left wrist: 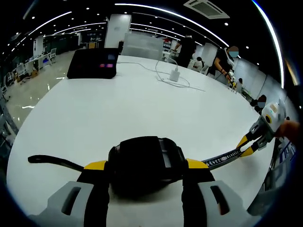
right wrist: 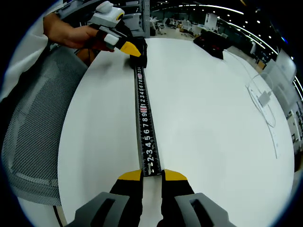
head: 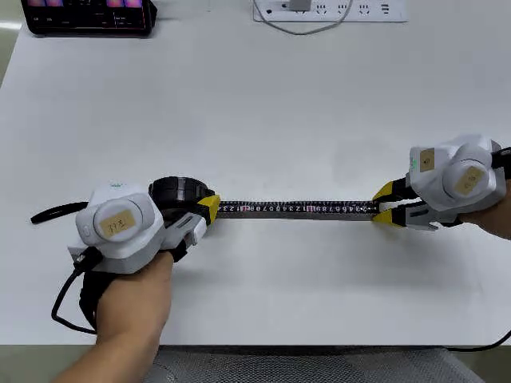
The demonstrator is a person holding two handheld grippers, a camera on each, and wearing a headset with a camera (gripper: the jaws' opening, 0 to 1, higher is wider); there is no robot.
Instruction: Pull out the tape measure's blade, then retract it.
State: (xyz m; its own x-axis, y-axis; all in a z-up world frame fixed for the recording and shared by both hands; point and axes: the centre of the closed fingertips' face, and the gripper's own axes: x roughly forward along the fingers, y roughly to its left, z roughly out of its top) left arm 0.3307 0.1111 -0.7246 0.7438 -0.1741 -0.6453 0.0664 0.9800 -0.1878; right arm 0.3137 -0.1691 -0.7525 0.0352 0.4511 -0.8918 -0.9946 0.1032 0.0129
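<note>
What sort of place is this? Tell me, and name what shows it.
Probably an open-plan office or lab hall: a big white table with a power strip lying on it, a mesh office chair drawn up at its edge, and more desks far behind.

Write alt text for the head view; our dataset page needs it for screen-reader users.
The left gripper clamps a black tape measure in its fingers while the right gripper pinches the end of its blade, which lies extended flat between them across a white table.
</note>
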